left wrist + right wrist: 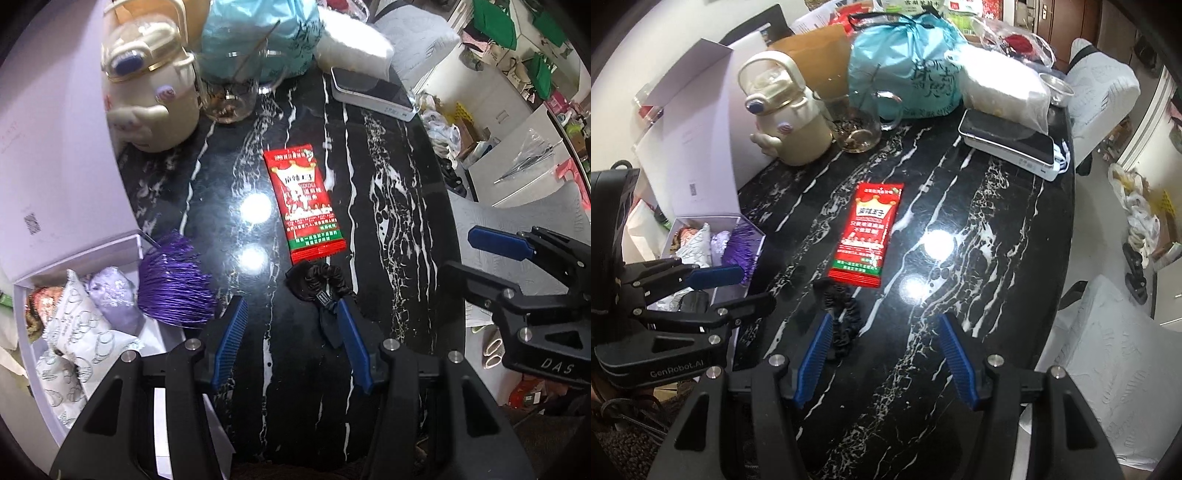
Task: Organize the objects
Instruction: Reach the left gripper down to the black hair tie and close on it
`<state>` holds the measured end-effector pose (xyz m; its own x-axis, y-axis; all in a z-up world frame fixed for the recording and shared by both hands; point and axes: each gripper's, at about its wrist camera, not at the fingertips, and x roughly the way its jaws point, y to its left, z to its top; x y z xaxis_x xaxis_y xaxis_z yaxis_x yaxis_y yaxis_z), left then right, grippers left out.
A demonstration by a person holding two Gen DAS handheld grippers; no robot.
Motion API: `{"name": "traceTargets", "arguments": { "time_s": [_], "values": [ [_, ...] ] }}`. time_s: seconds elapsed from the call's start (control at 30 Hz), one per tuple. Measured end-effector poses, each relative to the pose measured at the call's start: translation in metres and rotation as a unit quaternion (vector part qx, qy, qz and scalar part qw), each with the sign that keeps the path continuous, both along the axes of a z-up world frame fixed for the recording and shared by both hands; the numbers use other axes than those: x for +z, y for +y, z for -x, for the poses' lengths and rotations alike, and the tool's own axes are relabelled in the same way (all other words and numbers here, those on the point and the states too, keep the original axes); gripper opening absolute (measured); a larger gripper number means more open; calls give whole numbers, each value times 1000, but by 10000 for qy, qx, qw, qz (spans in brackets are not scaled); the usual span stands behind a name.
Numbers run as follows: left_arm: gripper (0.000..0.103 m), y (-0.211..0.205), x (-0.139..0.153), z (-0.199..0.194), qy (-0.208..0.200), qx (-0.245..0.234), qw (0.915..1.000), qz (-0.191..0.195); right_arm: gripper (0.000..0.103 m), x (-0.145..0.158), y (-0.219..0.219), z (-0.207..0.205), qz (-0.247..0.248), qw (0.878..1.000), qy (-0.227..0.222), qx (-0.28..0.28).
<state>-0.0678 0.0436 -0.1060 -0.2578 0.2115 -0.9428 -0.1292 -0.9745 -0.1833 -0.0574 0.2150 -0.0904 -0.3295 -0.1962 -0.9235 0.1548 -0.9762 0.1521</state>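
Black marble with white veining forms the counter (388,206), and both tools hang over its near edge pointing steeply down. Left gripper (291,332): jaws part open, nothing between the pads; its right-hand finger lies just over the black scrunchie (314,282) without gripping it. Right gripper (886,350): jaws likewise part open and empty, with the same scrunchie (842,325) just beside its left-hand finger. The scrunchie lies flat on the counter, nearest of the loose items. Judged soft, light and compressible; a pinch across one bunched fold of the ring should hold, though it may drag on the polished stone before the pads bite. Just beyond it, nearly touching, lies the red snack packet (304,203), flat, label up. Judged light, thin and crinkly with a slick film; a grasp at a crimped end seam or along a long edge looks safer than pressing the flat face. To the left stands an open lilac box (27,325) already holding wrapped packets and a purple tassel (173,284) at its rim, a likely destination. Farther back: cream kettle-shaped bottle (155,96), glass mug (231,92), teal drawstring bag (908,70), and a flat white device (1008,144).
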Motion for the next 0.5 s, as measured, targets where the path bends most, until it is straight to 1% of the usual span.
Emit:
{"name": "traceTargets", "arguments": {
  "time_s": [0.13,0.27,0.5],
  "values": [
    [49,5,-15,6,-134,24,9998,-122,60,-12,7,6,-103,9999,-85,25],
    [49,13,-30,9,-301,34,9993,-230,60,-26,16,9,10,9996,-280,21],
    [49,35,-60,16,-599,-86,9980,-177,60,-48,30,16,91,9985,-546,32]
  ]
}}
